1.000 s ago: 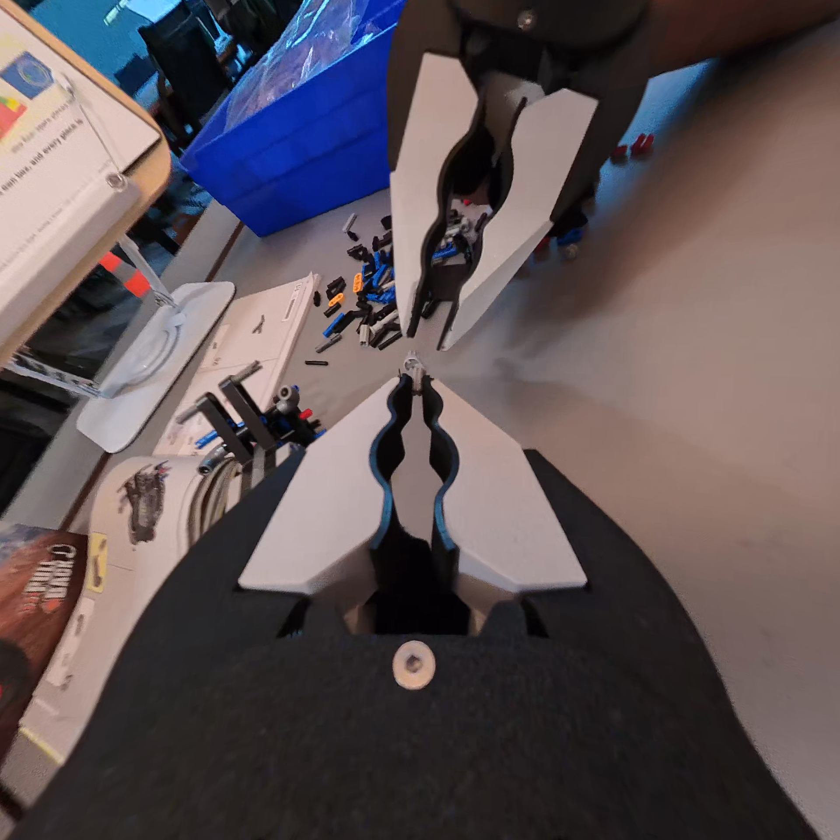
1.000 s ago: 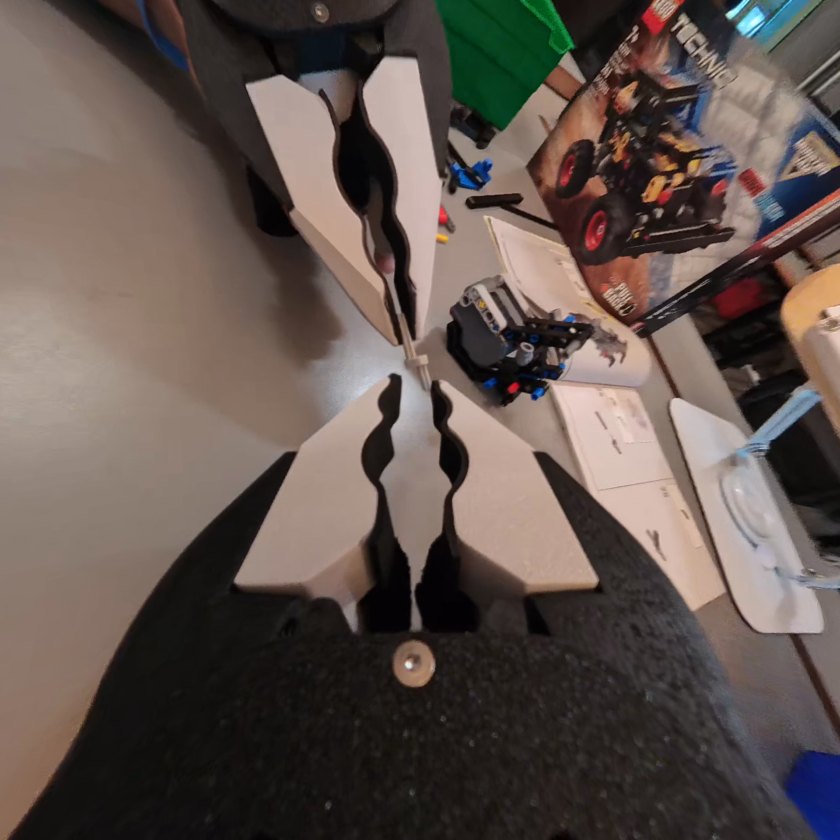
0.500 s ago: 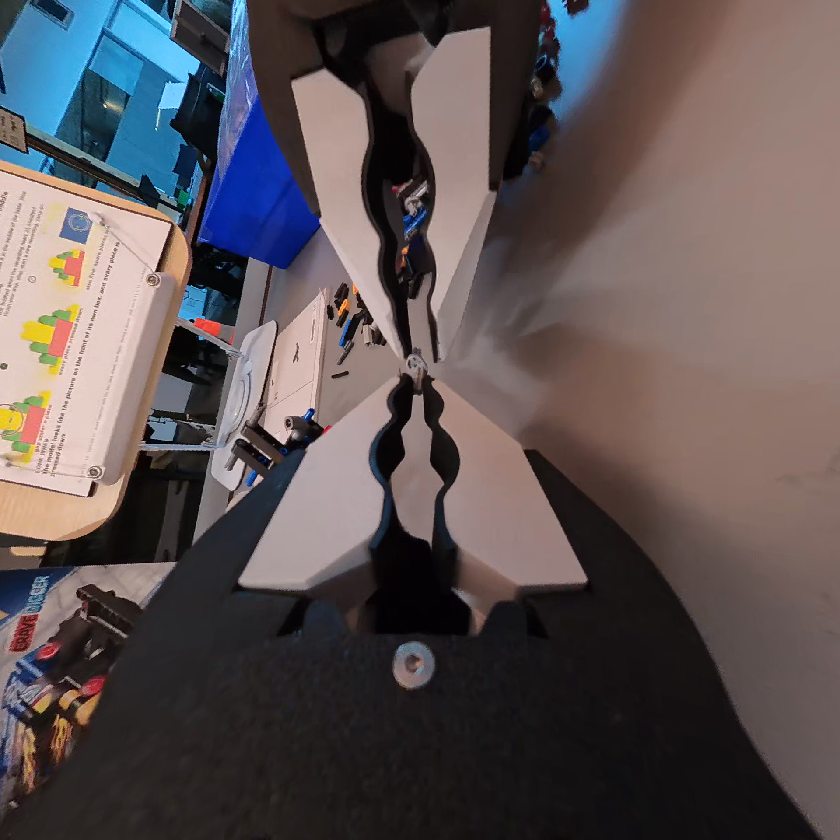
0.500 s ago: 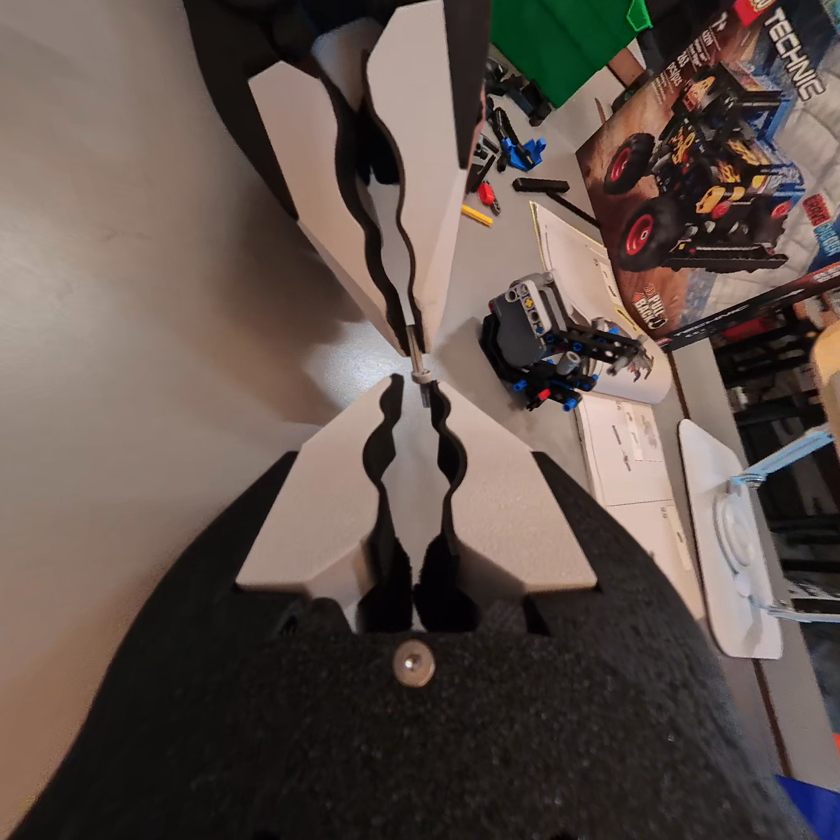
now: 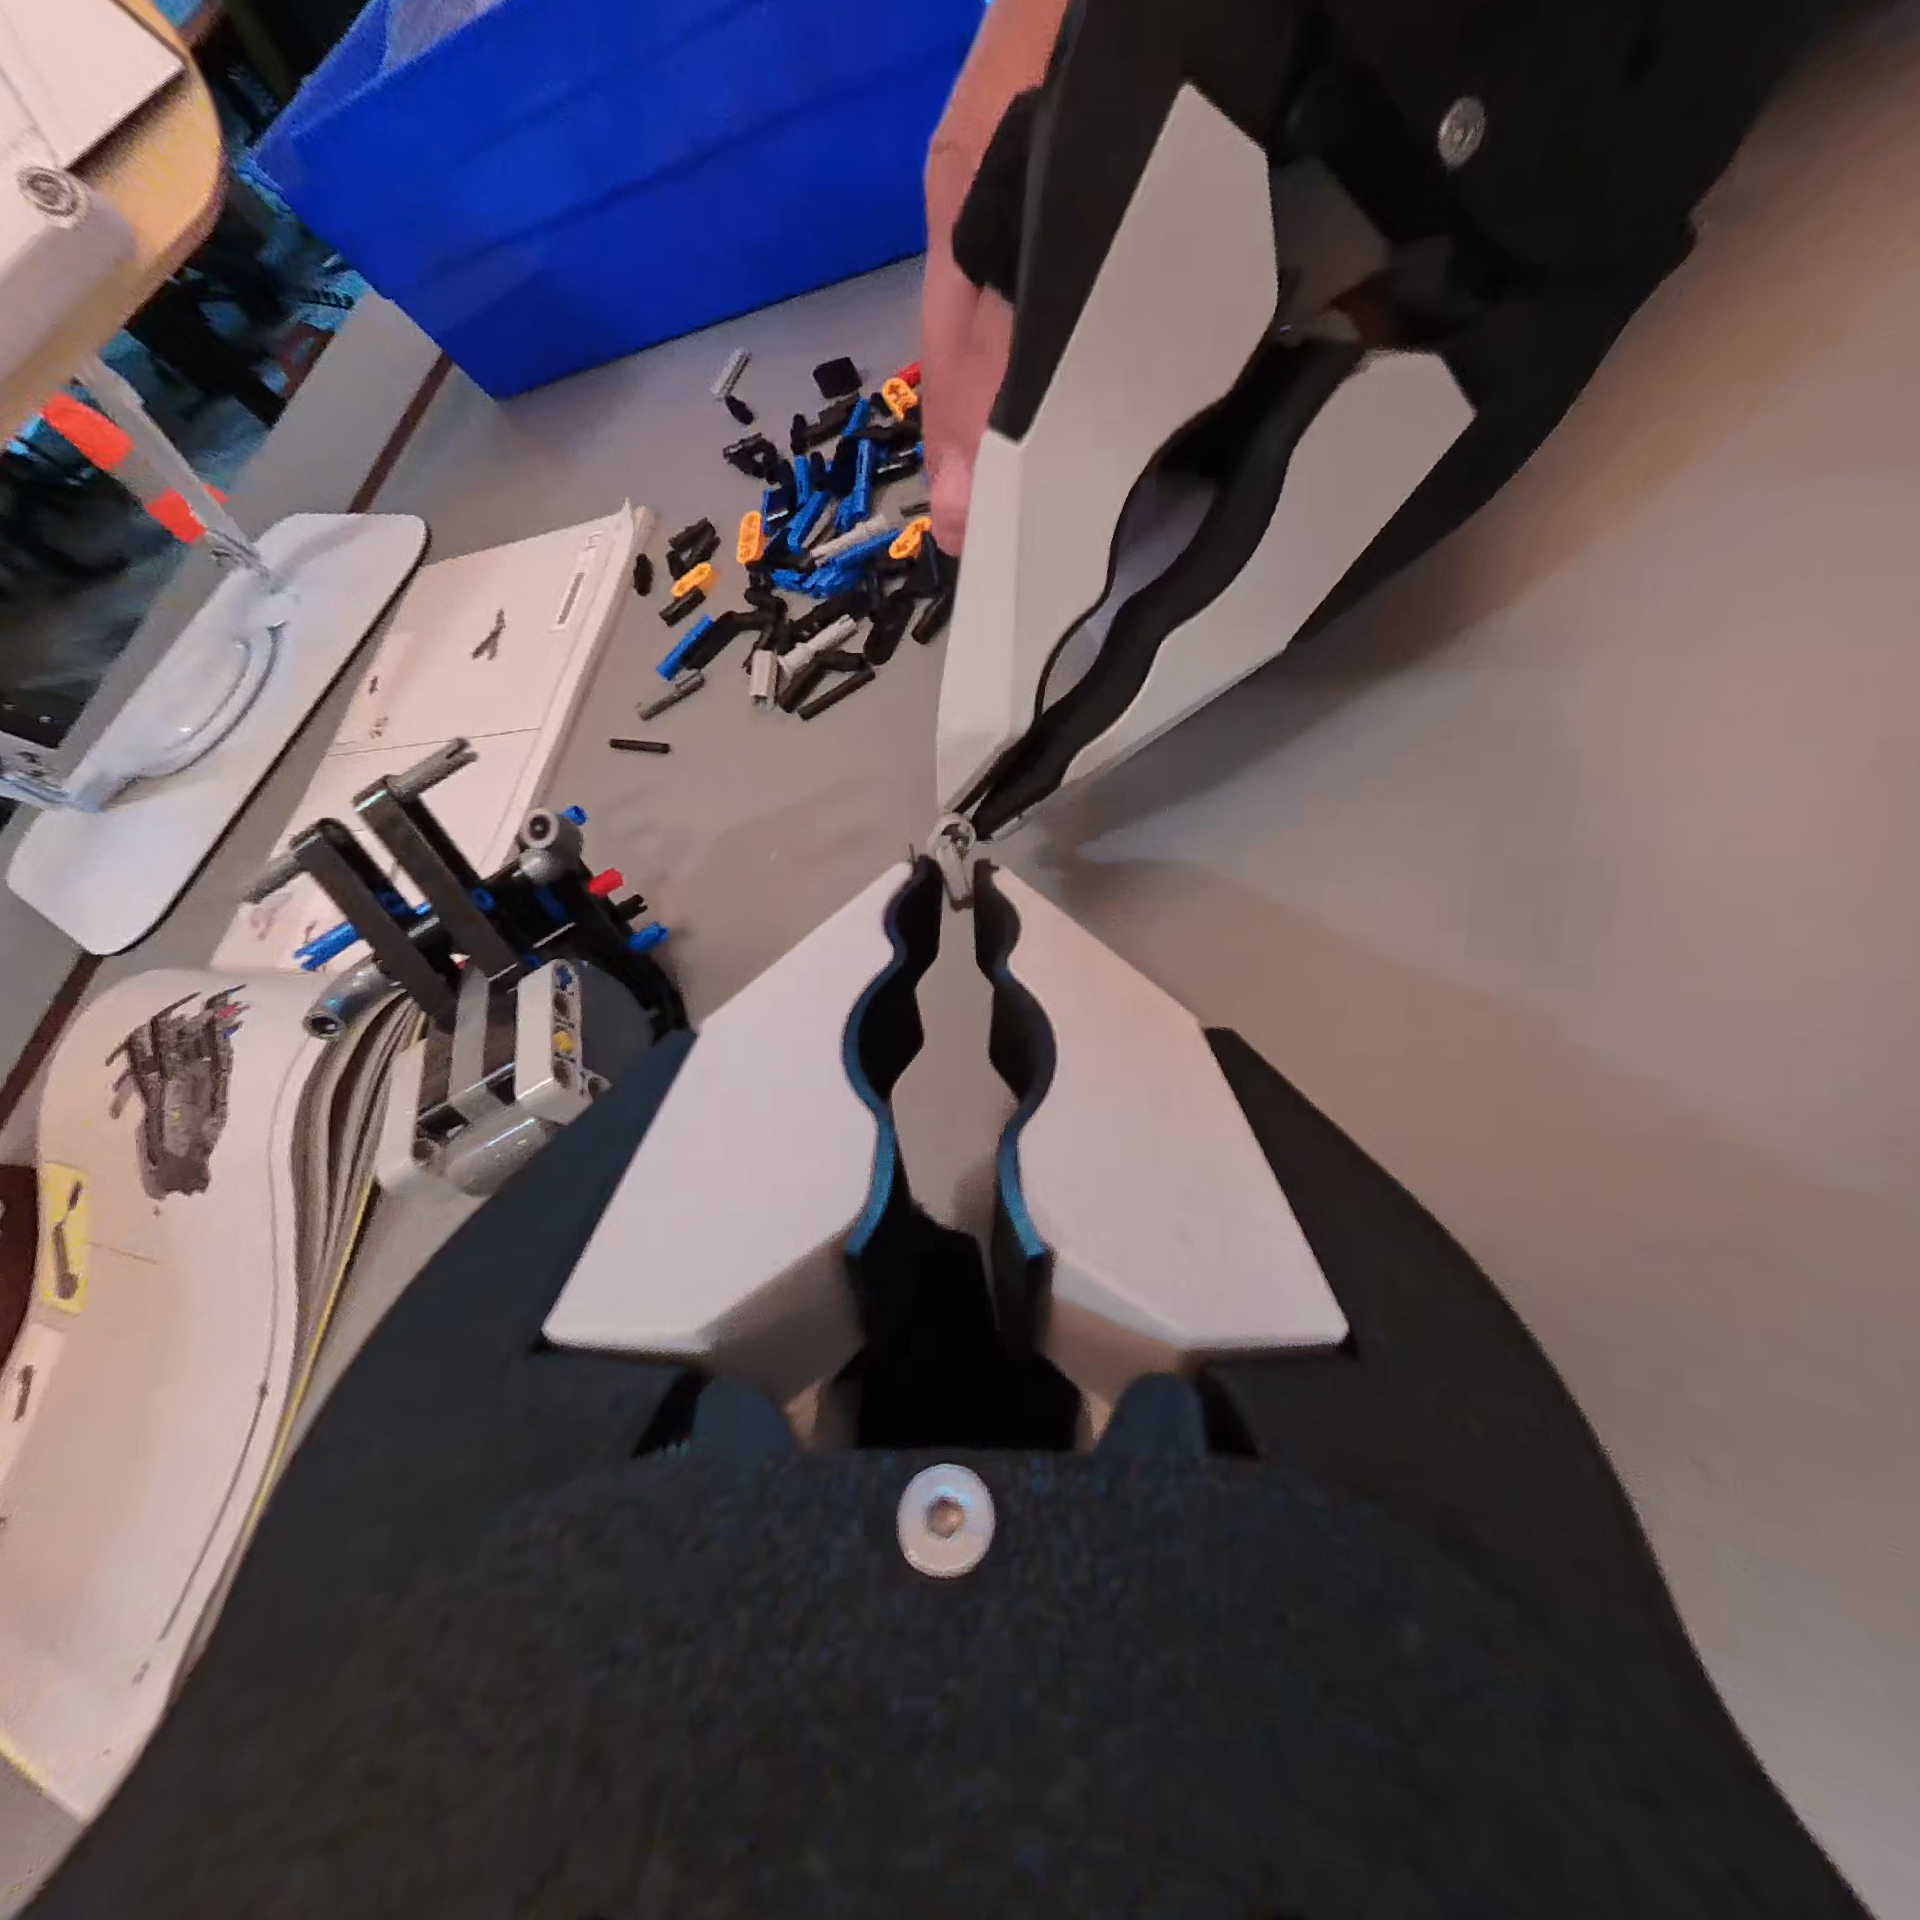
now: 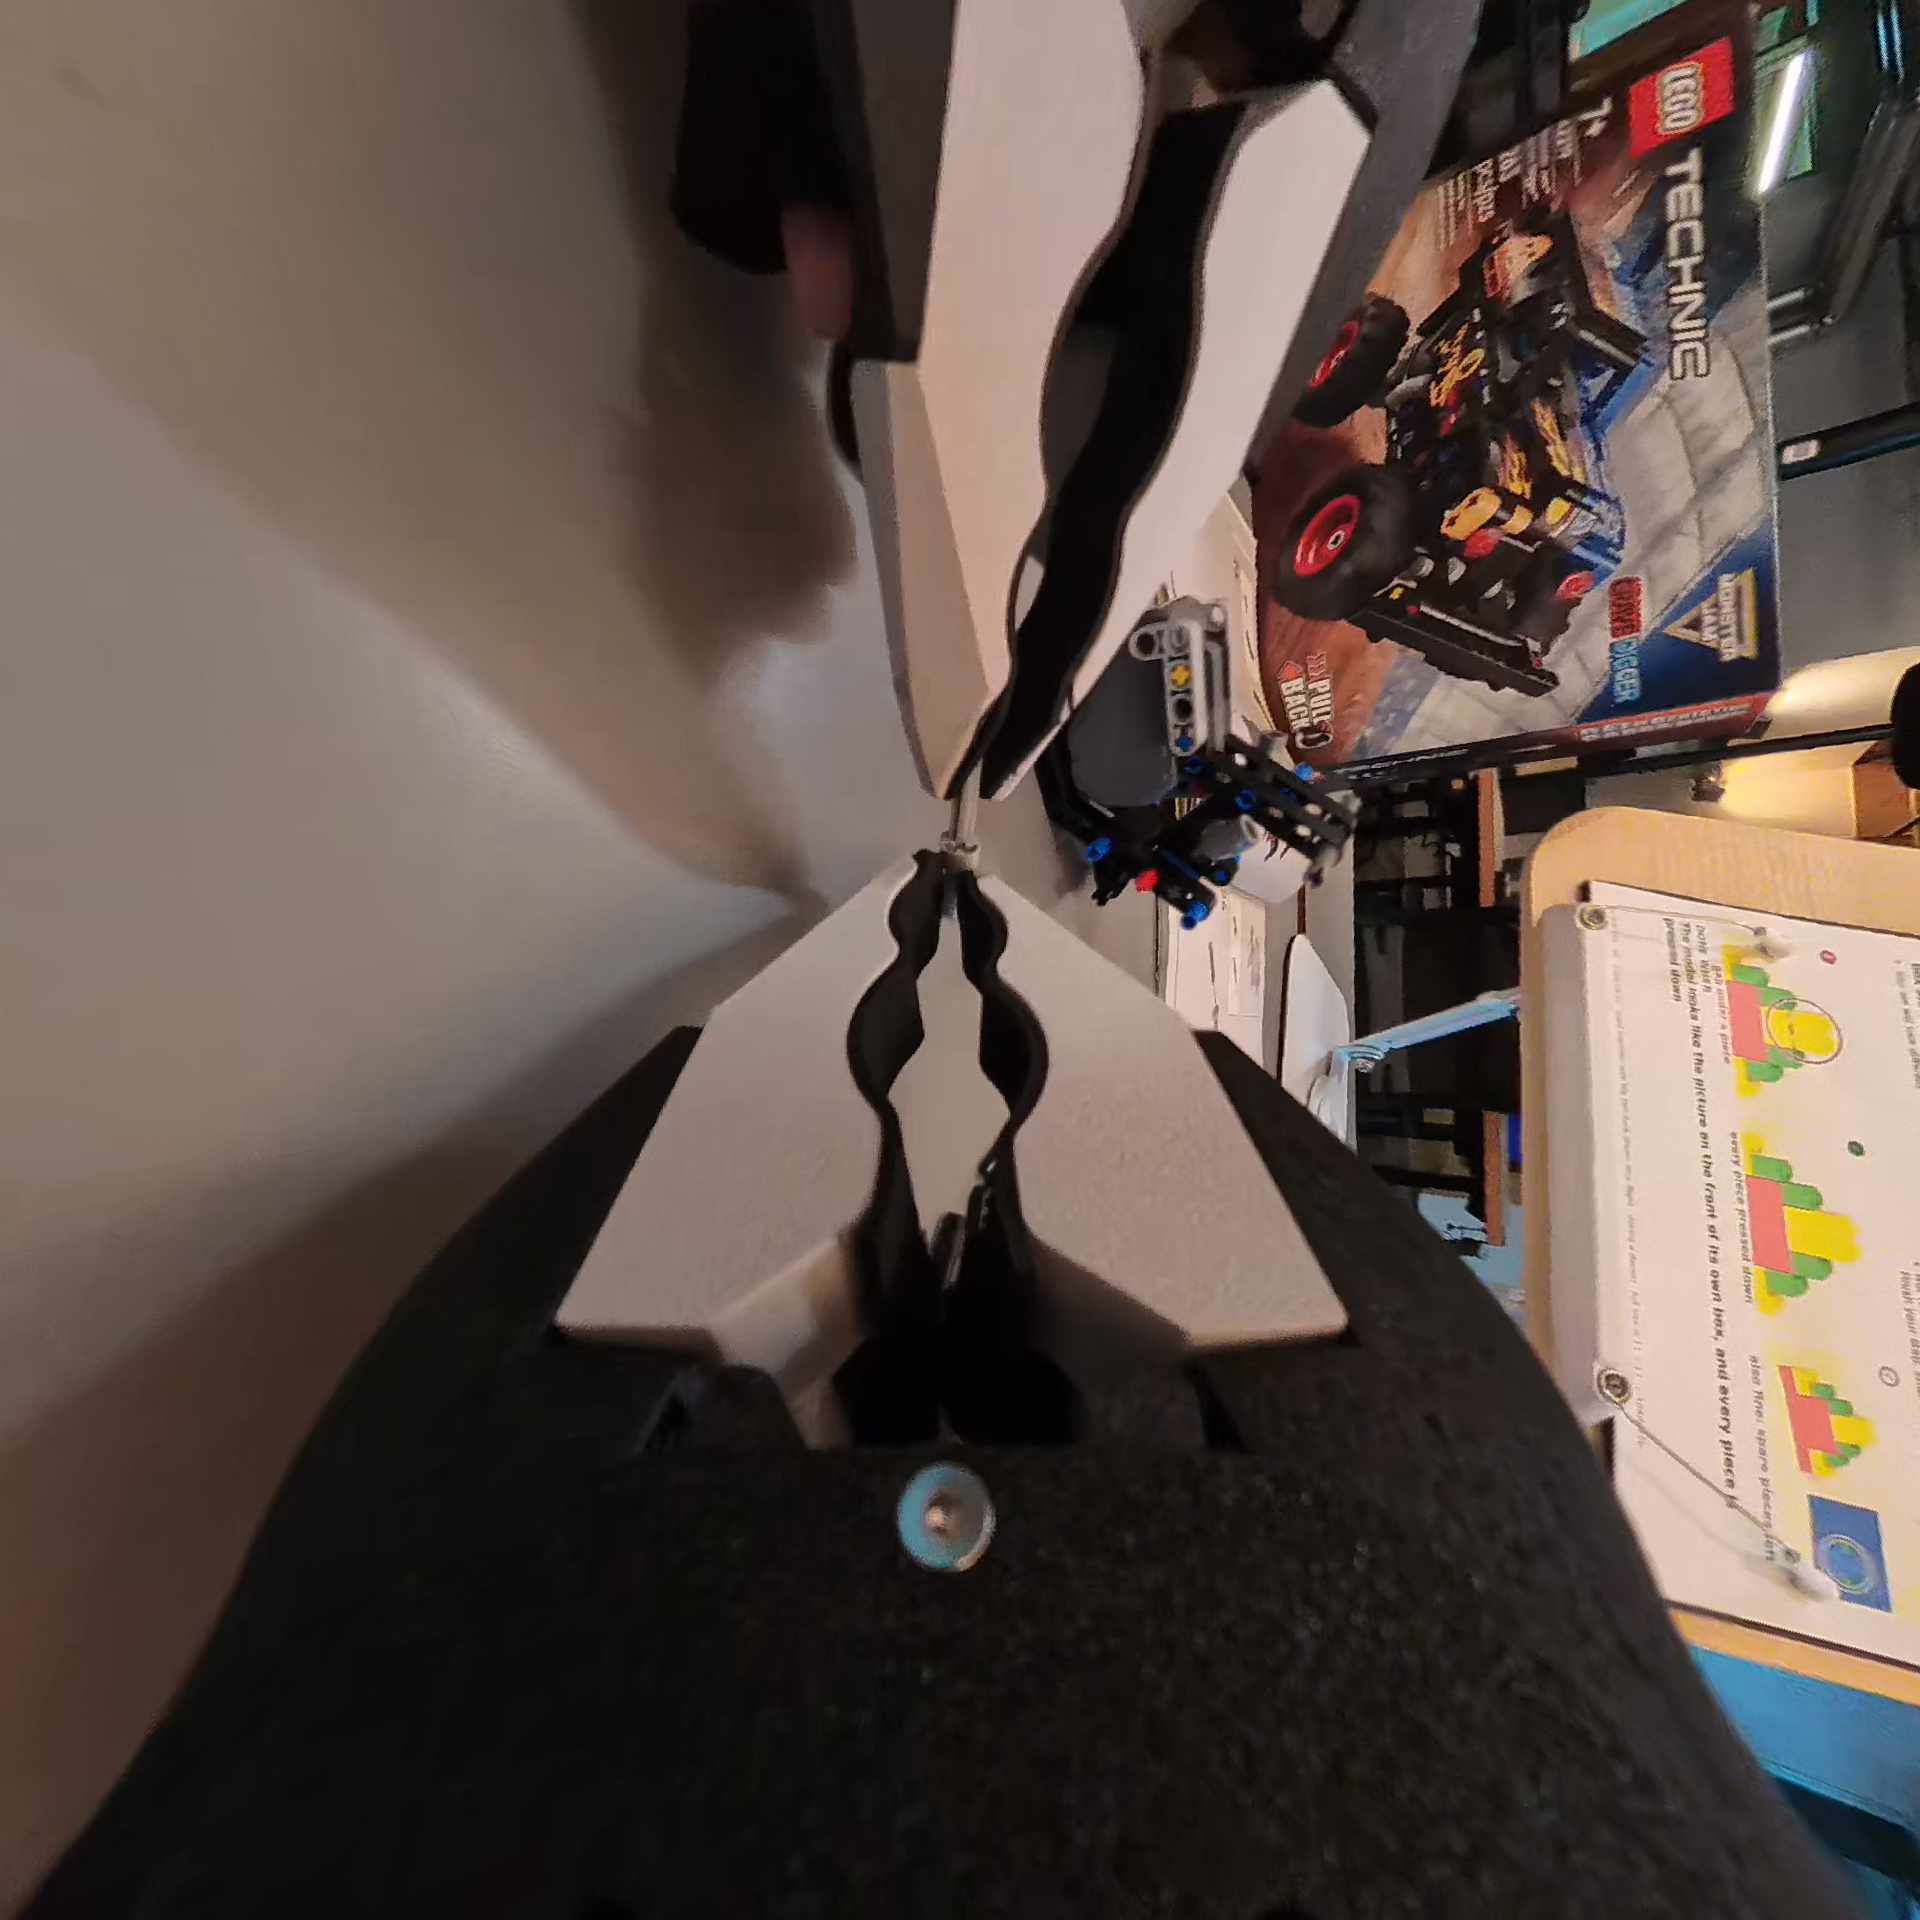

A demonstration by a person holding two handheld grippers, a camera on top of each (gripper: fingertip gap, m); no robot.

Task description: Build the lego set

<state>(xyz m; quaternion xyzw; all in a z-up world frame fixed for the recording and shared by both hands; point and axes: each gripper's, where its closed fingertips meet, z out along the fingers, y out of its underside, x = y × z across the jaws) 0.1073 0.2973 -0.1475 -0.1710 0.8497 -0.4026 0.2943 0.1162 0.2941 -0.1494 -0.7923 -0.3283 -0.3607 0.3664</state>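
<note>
Thin grey axle (image 6: 961, 816) with a small grey collar (image 6: 957, 850) on it, held off the surface between the two tongs' tips, which meet nose to nose; seen end-on in the left wrist view, the collar (image 5: 951, 837) is a small grey ring. Part-built model (image 5: 473, 951) of black beams, grey block and blue and red pins stands on the surface beside an open instruction booklet (image 5: 187, 1164), lower beams partly hidden. Loose pile of black, blue, grey and orange pieces (image 5: 816, 551) lies scattered farther back, near a blue bin.
</note>
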